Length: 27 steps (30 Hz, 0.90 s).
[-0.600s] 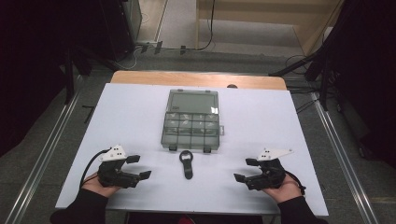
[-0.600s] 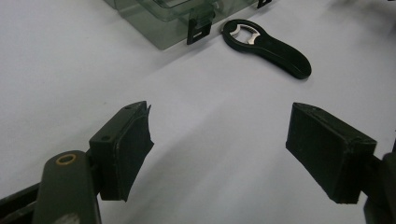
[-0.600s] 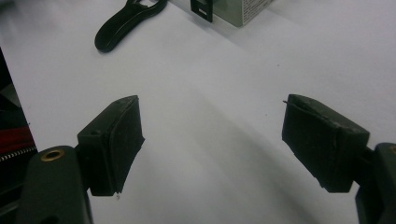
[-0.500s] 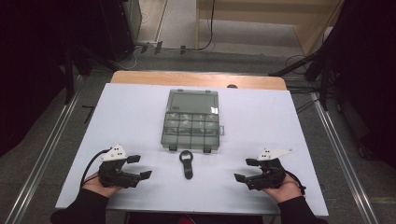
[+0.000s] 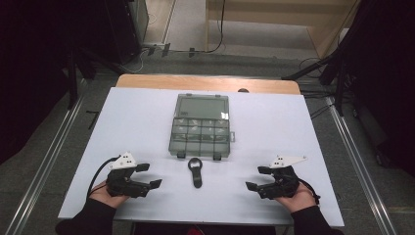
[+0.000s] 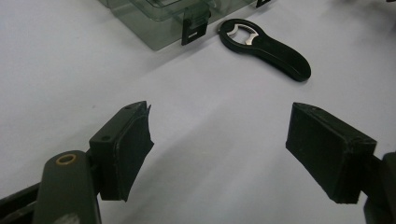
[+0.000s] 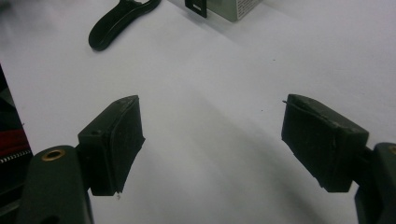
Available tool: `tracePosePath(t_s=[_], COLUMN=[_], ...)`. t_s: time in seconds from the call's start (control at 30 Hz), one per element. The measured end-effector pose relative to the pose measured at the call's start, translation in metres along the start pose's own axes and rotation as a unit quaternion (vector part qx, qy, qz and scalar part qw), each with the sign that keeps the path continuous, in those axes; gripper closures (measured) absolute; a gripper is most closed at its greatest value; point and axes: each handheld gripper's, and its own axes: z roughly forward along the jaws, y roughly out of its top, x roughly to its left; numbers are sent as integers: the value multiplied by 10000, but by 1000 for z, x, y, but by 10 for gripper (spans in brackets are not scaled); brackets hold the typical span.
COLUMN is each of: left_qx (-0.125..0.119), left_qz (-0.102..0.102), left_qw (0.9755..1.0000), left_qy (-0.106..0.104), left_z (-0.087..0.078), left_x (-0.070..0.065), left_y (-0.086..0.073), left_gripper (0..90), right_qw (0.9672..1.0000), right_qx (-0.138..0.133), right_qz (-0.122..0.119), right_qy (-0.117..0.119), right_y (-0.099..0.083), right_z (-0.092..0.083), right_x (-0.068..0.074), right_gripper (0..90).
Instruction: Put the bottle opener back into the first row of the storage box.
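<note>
Change since earlier frames: none to speak of; both grippers, opener and box lying as before.
Left gripper [image 5: 149, 176]: low over the near-left part of the white table [image 5: 137, 122], held in a hand [image 5: 105, 193] coming from the bottom edge; jaws wide apart, nothing between them, only bare table; pointing right, toward the opener.
Left gripper's own view: pads [image 6: 133, 144] spread, opener ahead and slightly right, box corner beyond at upper left.
Bottle opener [image 5: 195, 171]: black, flat on the table, midway between the two grippers, well apart from both; ring end toward the box, handle toward the near edge; just in front of the box, not touching it as far as visible.
Compartment box [image 5: 200, 126]: clear grey plastic, lid shut, centred on the table, latches on its near side.
Right gripper [image 5: 258, 178]: low over the near-right part of the table, held in a hand [image 5: 293, 198]; jaws wide apart, empty; pointing left, toward the opener.
Right gripper's own view: pads [image 7: 126, 135] spread over bare table, opener handle at upper left.
</note>
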Motion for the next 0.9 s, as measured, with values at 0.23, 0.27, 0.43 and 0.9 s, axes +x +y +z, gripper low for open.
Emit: tracePosePath(t_s=[0.23,0.27,0.43,0.9], left_qx=[54,18,-11,28], left_qz=[92,129,90,79], left_qw=[9999,9999,10000,10000], left_qy=[19,18,9,39], left_z=[1,1,0,-1], left_x=[0,1,1,1], left_y=[-1,-2,-2,-3], left_gripper=[216,215,215,215], right_qw=[10000,10000,10000,10000], right_qx=[9,0,3,57], right_qz=[76,73,62,-8], right_qy=[-26,-37,-41,-21], right_y=[-1,-1,-1,-1], right_z=[1,1,1,3], right_x=[-3,-3,-2,-3], right_gripper=[215,215,217,220])
